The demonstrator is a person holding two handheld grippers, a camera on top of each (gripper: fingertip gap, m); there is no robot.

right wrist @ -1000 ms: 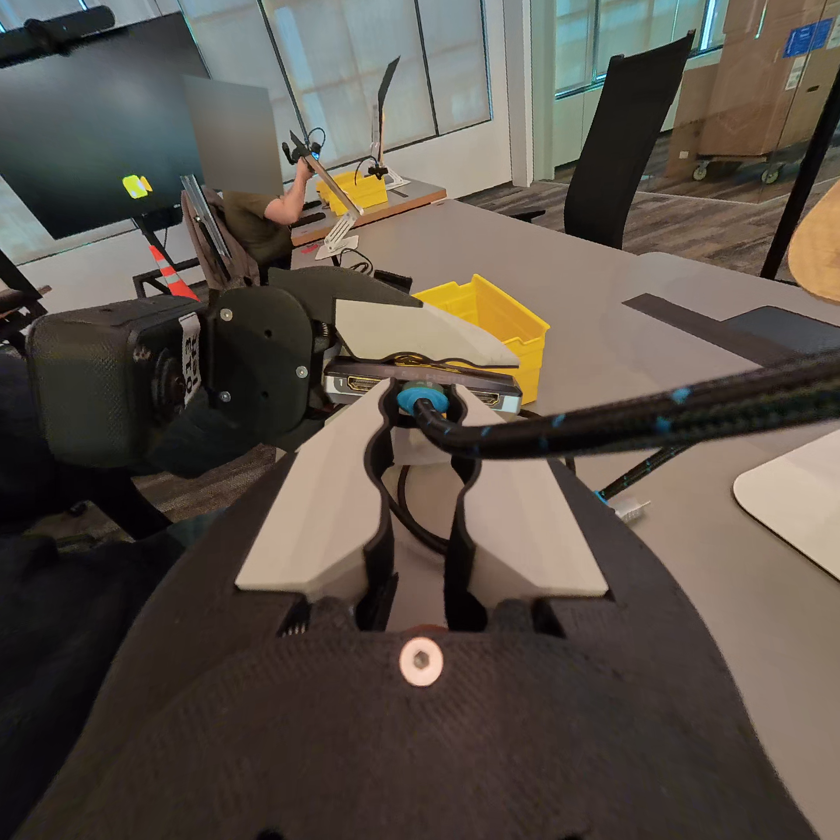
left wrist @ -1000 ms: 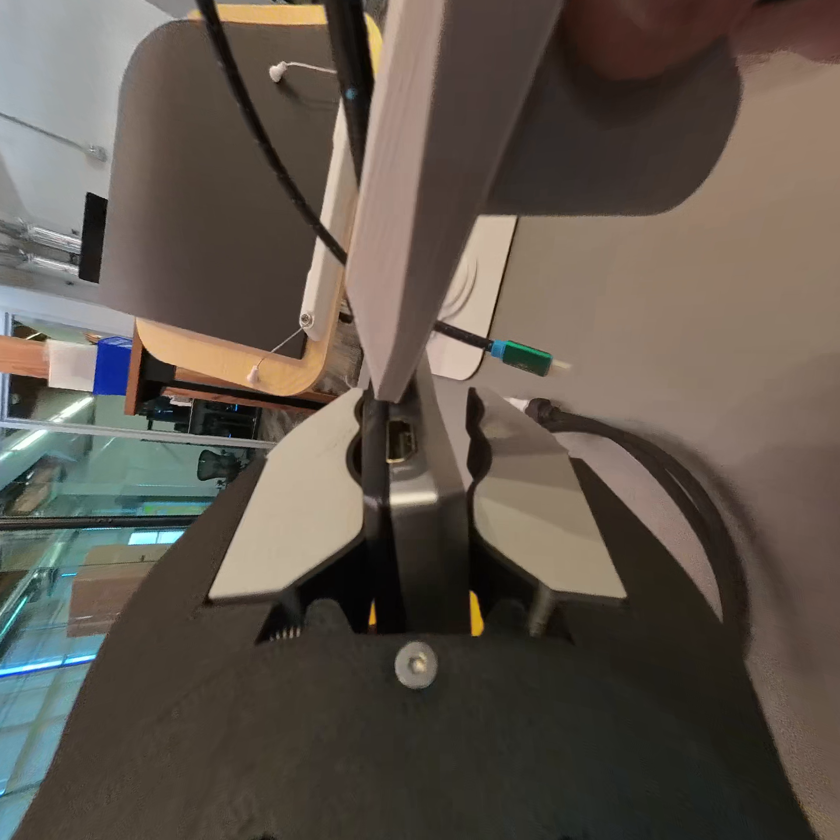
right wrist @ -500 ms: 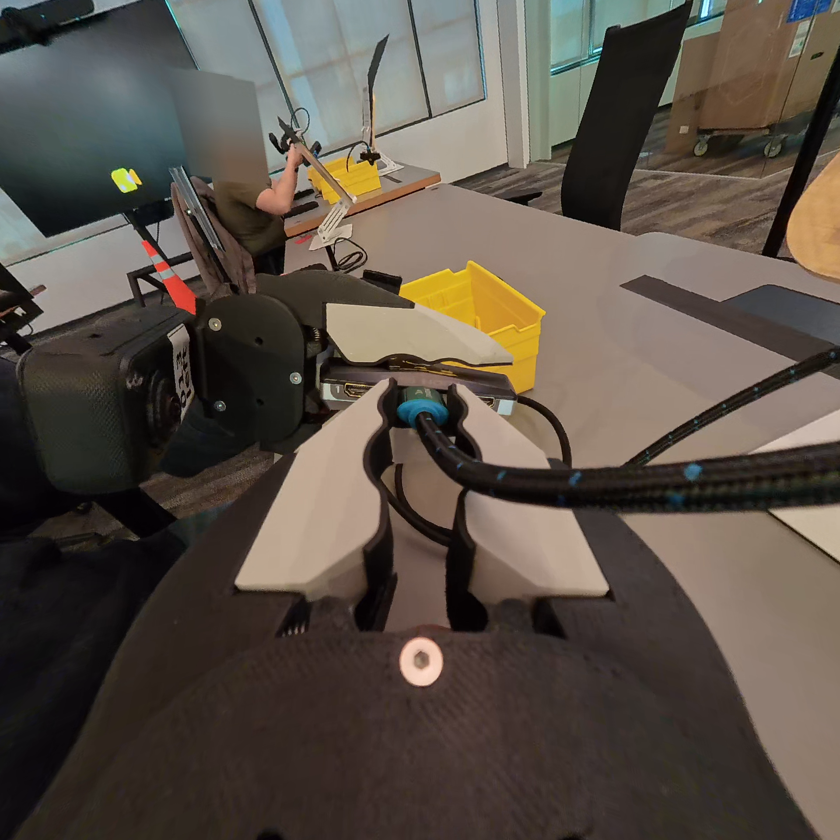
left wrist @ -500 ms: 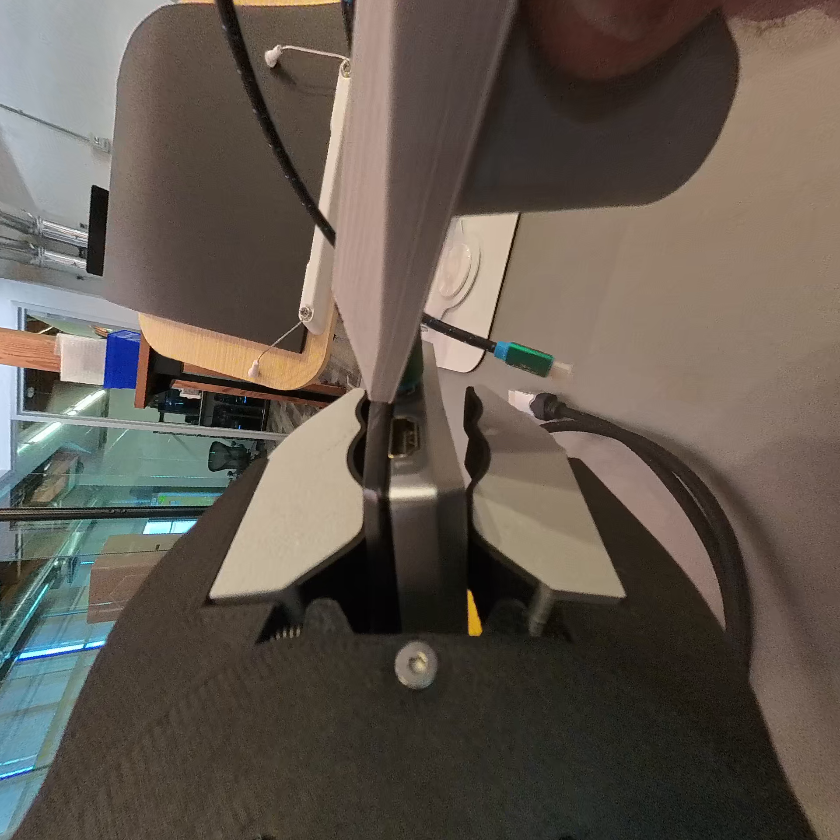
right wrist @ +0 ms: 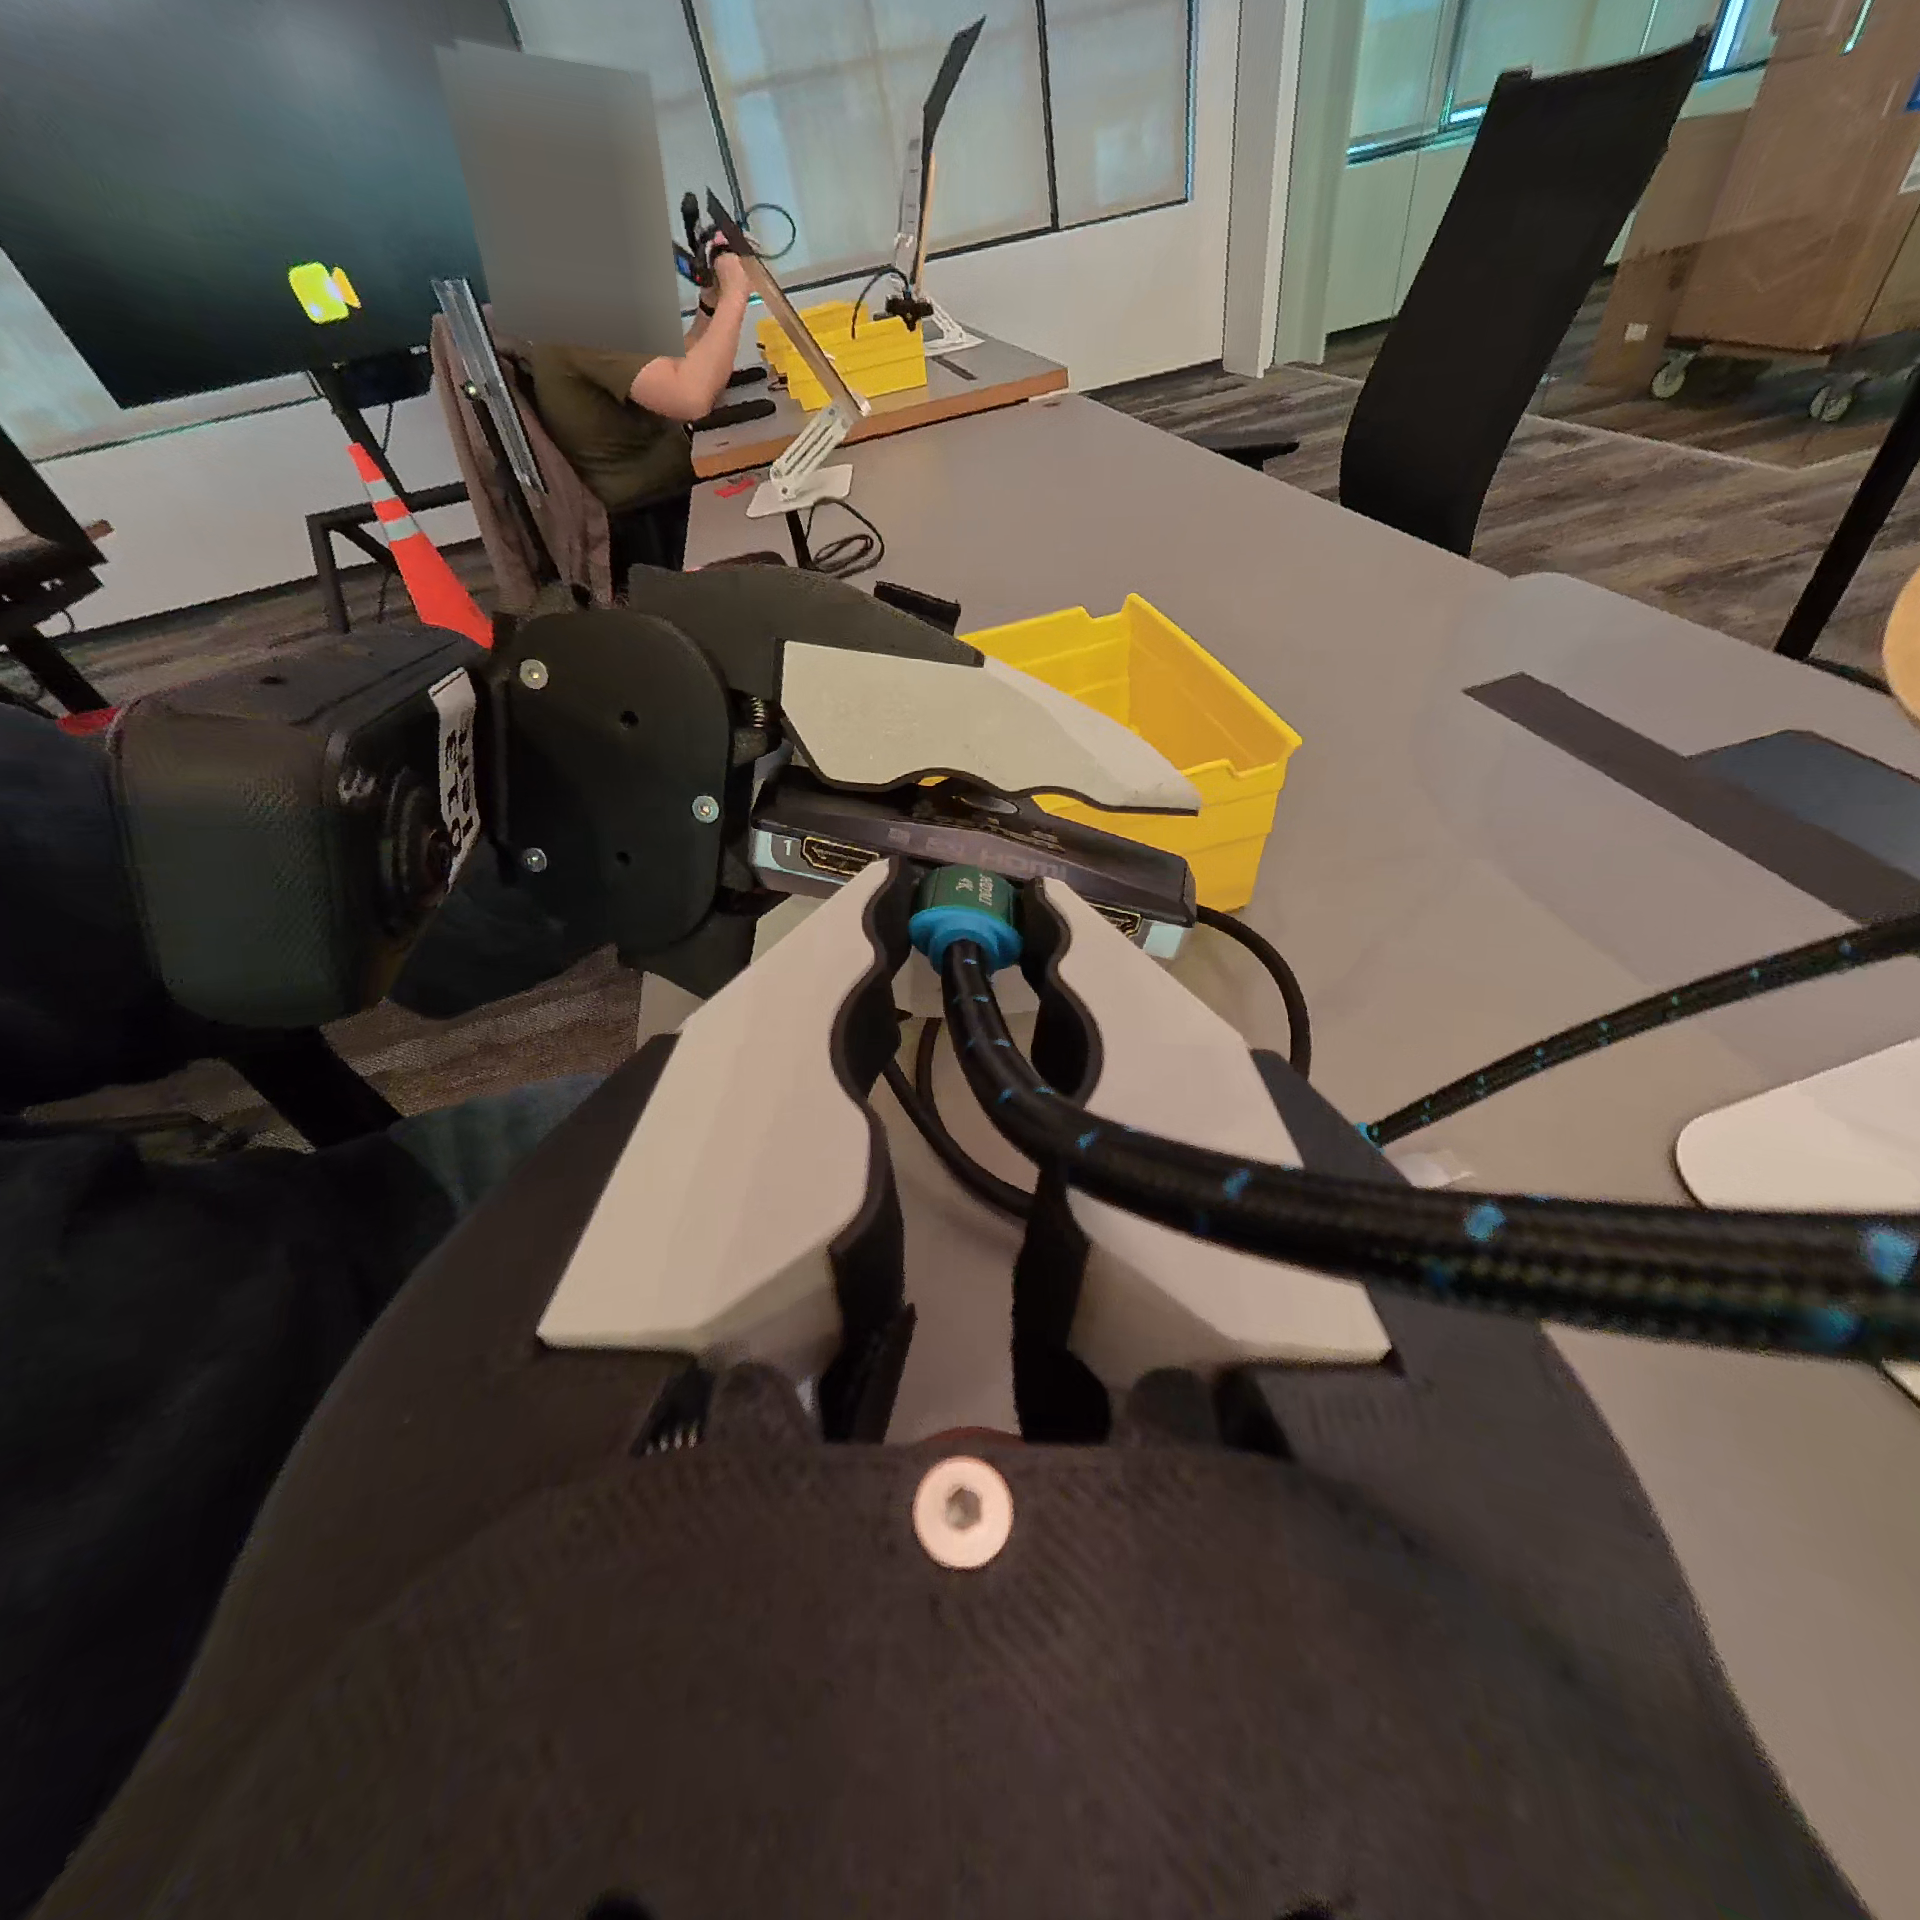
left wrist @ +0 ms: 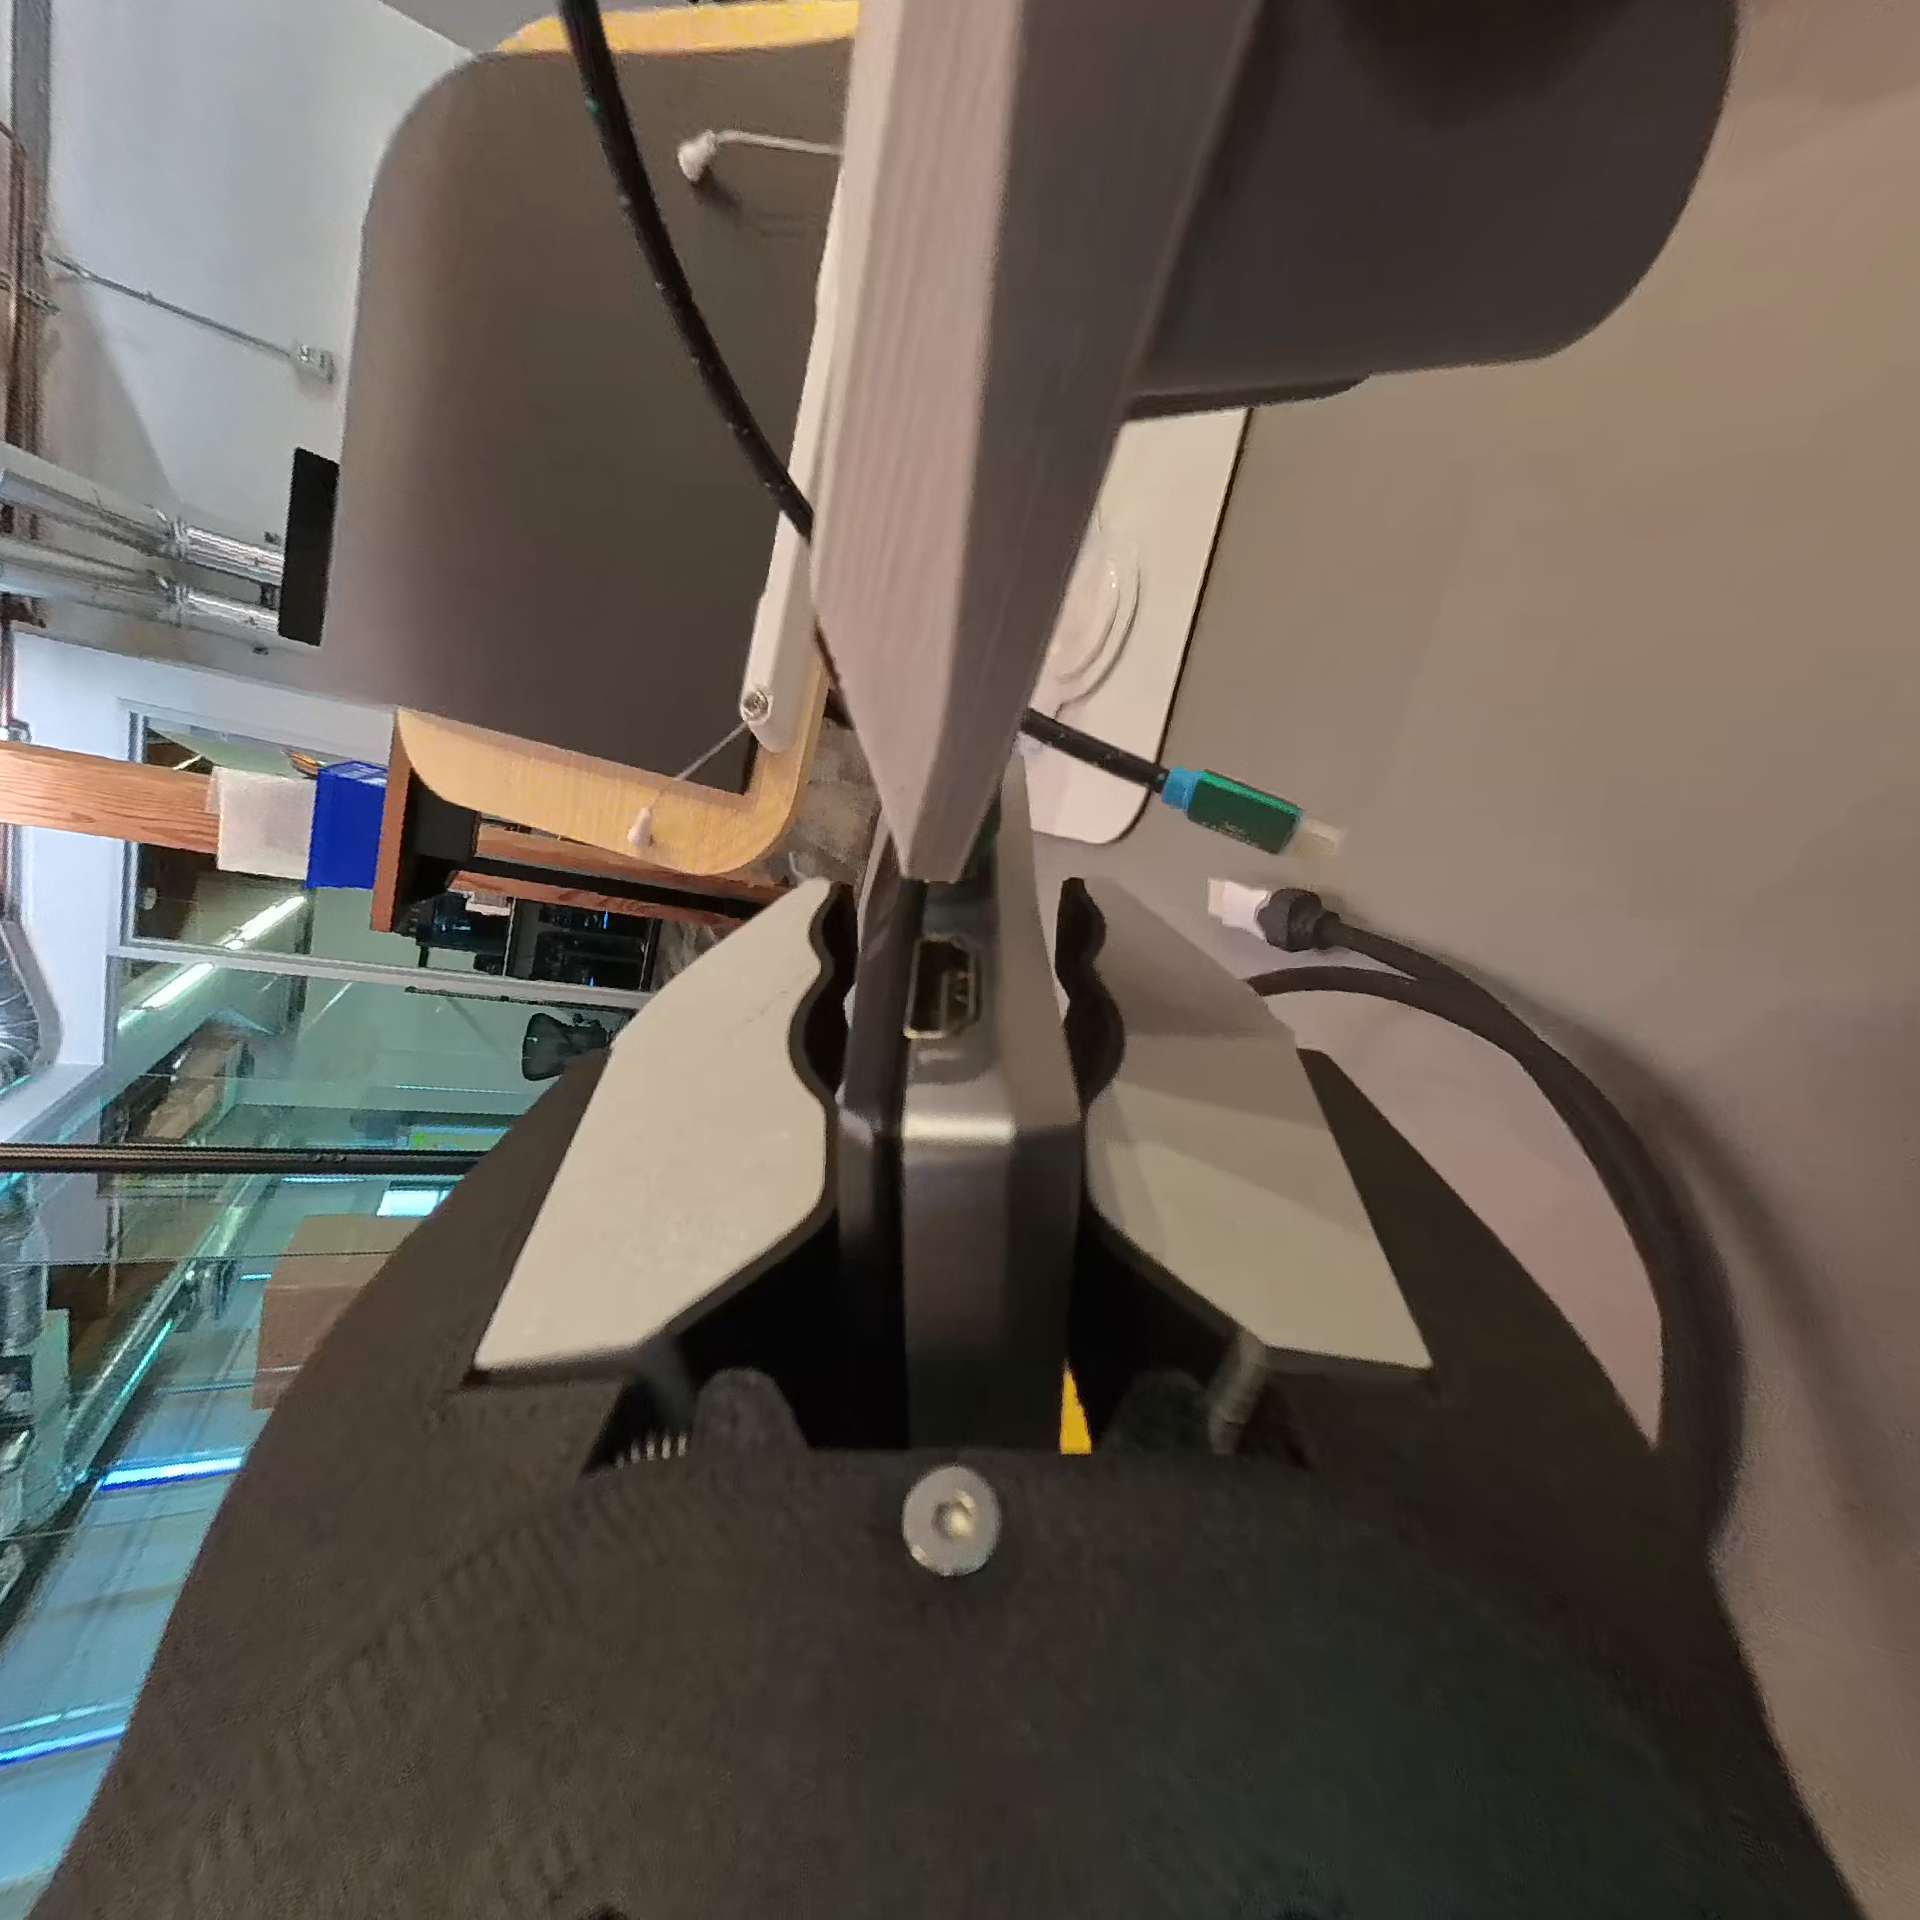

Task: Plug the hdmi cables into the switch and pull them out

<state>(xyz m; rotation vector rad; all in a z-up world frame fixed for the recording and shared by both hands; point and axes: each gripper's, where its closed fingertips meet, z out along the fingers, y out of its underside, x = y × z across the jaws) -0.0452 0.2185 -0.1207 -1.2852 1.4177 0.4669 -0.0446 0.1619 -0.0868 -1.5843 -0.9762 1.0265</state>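
So up close, the right claw had its fingers pinched onto the green HDMI plug with the blue collar, its braided black cable curling back over the right finger. That plug sat pushed against the middle port of the switch — I couldn't tell how deep it was seated. The left claw was clamped flat on the dark switch body, holding it up off the grey counter, with an empty port facing its camera. Just beyond, a second green plug lay loose on the counter beside a plain black cable — near a white pad. A yellow bin stood right behind the switch. Farther back a person sat at another desk by an orange cone and a dark screen.
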